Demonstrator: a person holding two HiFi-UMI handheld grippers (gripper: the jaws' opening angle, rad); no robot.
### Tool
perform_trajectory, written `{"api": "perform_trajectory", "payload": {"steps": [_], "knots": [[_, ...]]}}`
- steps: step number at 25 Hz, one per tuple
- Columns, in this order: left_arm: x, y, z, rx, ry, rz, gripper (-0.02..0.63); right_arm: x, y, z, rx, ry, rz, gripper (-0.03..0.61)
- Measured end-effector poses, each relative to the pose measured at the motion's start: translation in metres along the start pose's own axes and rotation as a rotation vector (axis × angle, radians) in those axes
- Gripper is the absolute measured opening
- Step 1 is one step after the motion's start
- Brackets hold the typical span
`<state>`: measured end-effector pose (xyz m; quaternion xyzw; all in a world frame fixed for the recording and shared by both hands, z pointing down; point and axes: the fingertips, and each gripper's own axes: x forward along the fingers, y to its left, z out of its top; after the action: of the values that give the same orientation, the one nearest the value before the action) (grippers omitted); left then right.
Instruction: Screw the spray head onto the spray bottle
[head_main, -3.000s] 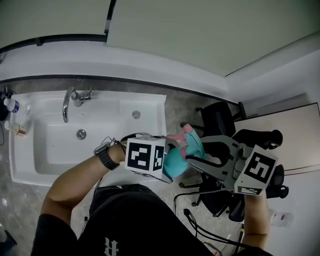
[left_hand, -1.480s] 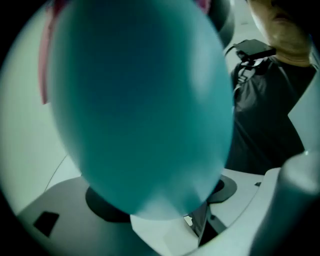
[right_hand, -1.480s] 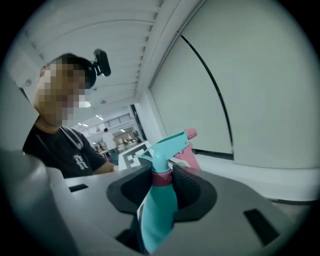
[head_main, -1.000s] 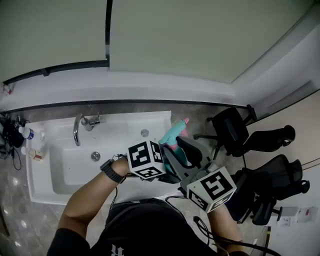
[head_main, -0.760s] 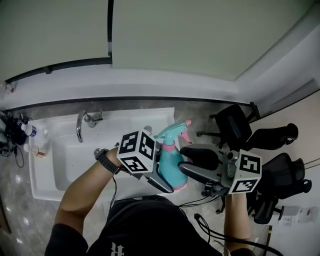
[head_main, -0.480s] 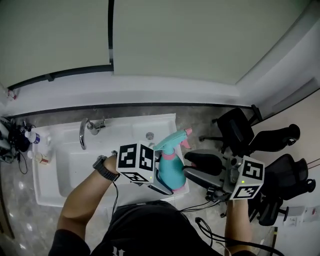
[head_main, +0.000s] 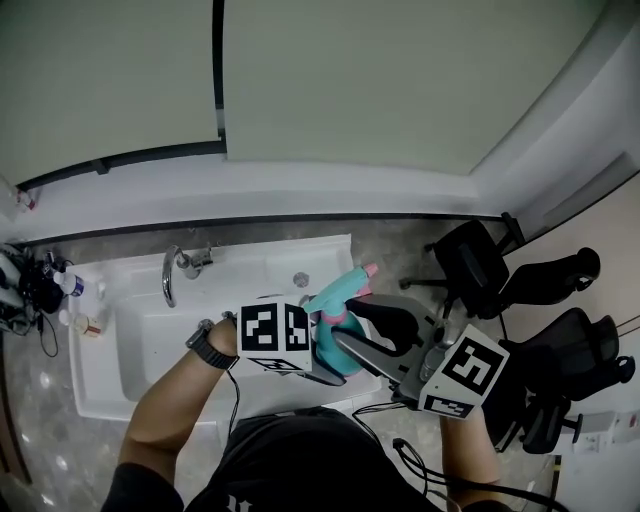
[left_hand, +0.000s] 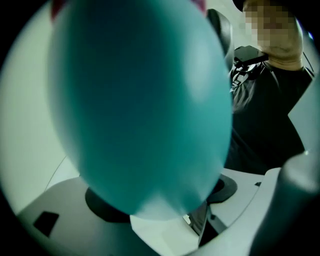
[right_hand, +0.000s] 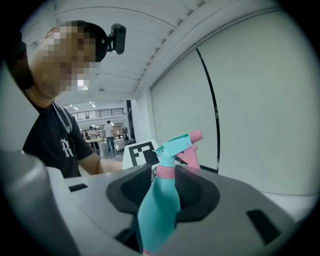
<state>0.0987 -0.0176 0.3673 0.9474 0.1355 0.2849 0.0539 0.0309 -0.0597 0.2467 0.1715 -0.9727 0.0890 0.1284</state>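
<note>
Setting: white sink (head_main: 250, 250) in a grey counter (head_main: 400, 235) against a pale wall, with office chairs (head_main: 470, 265) to the right.
Spray bottle (head_main: 328, 342): teal, held in the air over the sink's near right corner. The spray head (right_hand: 175, 145) sits on top, its nozzle pointing far right.
Left gripper (left_hand: 165, 210): clamped on the bottle's round belly.
Right gripper (right_hand: 164, 187): pads closed on the pink collar (right_hand: 165, 171) under the trigger.
Risk: the pads could slip on the smooth collar and turn nothing. A tilted head could cross-thread. The rounded body could twist in the left grip.
</note>
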Motion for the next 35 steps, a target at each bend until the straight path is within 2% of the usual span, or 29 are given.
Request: {"api": "perform_trajectory", "payload": {"steps": [3, 5, 8, 10, 13, 15, 17, 21, 24, 27, 35], "knots": [[-0.005, 0.017, -0.003, 0.008, 0.049, 0.123, 0.411, 0.007, -0.006, 0.001, -0.073, 0.038, -0.127, 0.129], [-0.007, 0.027, -0.001, -0.001, 0.054, 0.198, 0.411, 0.012, -0.011, 0.002, -0.087, 0.035, -0.213, 0.129], [-0.008, 0.028, 0.004, -0.01, 0.01, 0.215, 0.411, 0.011, -0.012, 0.007, -0.057, -0.027, -0.243, 0.129], [-0.008, 0.036, 0.001, -0.049, 0.023, 0.263, 0.411, 0.012, -0.017, 0.006, -0.067, -0.05, -0.264, 0.129], [-0.009, 0.067, -0.02, -0.14, 0.095, 0.442, 0.411, 0.017, -0.033, -0.008, -0.075, -0.077, -0.343, 0.129], [-0.013, 0.087, -0.045, -0.151, 0.179, 0.575, 0.41, 0.024, -0.043, -0.023, -0.042, -0.099, -0.373, 0.129], [-0.019, 0.1, -0.068, -0.144, 0.258, 0.675, 0.41, 0.032, -0.047, -0.035, -0.018, -0.113, -0.381, 0.127], [-0.019, 0.093, -0.088, -0.203, 0.256, 0.682, 0.41, 0.046, -0.041, -0.048, 0.003, -0.127, -0.349, 0.126], [-0.025, 0.085, -0.094, -0.215, 0.268, 0.699, 0.41, 0.051, -0.032, -0.047, -0.004, -0.14, -0.317, 0.126], [-0.025, 0.073, -0.098, -0.237, 0.245, 0.683, 0.41, 0.056, -0.021, -0.047, -0.007, -0.144, -0.298, 0.126], [-0.012, 0.033, -0.114, -0.261, 0.21, 0.644, 0.41, 0.06, 0.017, -0.066, 0.017, -0.123, -0.309, 0.126]]}}
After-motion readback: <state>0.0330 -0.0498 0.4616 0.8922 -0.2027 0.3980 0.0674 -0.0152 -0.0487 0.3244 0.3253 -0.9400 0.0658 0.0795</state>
